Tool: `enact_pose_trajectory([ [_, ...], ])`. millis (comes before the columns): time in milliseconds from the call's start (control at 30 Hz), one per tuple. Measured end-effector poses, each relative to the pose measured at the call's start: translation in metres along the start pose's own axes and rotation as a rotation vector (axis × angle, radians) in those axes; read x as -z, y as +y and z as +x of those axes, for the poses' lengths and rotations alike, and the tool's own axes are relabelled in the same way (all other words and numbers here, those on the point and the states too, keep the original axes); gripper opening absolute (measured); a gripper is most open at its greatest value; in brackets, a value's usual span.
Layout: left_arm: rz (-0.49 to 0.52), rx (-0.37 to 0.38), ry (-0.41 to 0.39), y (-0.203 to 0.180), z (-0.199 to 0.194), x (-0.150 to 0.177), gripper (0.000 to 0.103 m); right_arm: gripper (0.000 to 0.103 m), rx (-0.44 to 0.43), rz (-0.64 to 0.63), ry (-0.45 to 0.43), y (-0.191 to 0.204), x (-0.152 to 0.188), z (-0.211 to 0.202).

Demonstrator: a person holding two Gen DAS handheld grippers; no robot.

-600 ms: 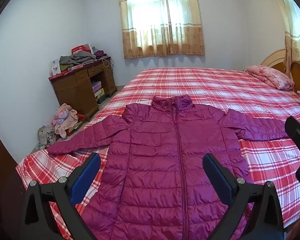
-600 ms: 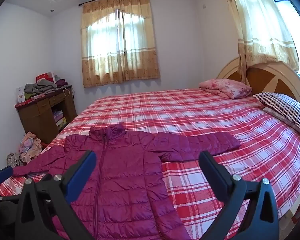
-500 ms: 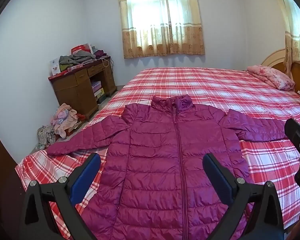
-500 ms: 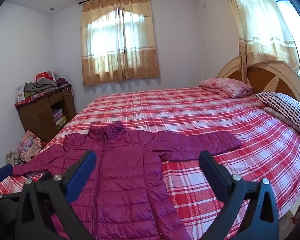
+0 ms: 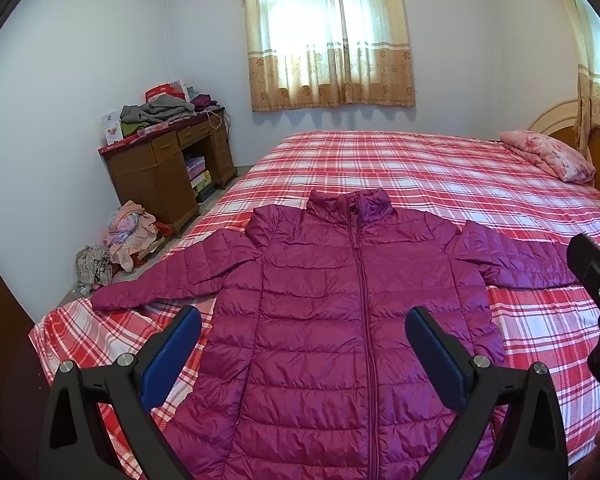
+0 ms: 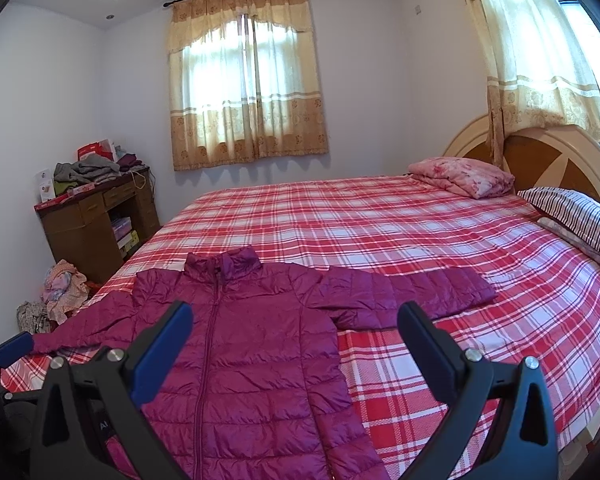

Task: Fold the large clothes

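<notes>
Both tongs spread wide, nothing between the pads, over a magenta jacket on the bed.

Left gripper [image 5: 303,330] hangs above the puffer jacket [image 5: 340,320], tilted down toward its lower front; jaws at full spread, blue pads clear of the fabric. Right gripper [image 6: 295,326] sits further toward the jacket's outstretched sleeve [image 6: 412,292], angled less steeply, jaws equally wide, pinching nothing. Jacket lies flat, front up, zipped, collar away from the cameras, both sleeves out sideways on the red plaid bedspread [image 6: 380,220], near the bed's foot edge. Writing: white letters on the right gripper's body, partly hidden, not readable; red boxes on the wooden desk [image 5: 156,168] too small to read.
</notes>
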State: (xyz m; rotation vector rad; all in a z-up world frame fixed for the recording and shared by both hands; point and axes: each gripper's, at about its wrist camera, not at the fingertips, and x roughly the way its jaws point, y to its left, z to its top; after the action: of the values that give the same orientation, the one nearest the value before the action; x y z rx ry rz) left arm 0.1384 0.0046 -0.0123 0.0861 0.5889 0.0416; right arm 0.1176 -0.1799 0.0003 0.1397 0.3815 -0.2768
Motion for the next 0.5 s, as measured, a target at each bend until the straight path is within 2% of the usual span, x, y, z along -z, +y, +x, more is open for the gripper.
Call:
enact_pose_trajectory([
  [233, 0.002, 0.003, -0.003, 0.000, -0.001, -0.001, 0.102, 0.103, 0.001, 0.019, -0.022, 0.000, 0.001, -0.002],
  [500, -0.007, 0.011, -0.050, 0.000, -0.016, -0.002, 0.102, 0.103, 0.009, -0.006, -0.045, -0.001, -0.001, -0.009],
])
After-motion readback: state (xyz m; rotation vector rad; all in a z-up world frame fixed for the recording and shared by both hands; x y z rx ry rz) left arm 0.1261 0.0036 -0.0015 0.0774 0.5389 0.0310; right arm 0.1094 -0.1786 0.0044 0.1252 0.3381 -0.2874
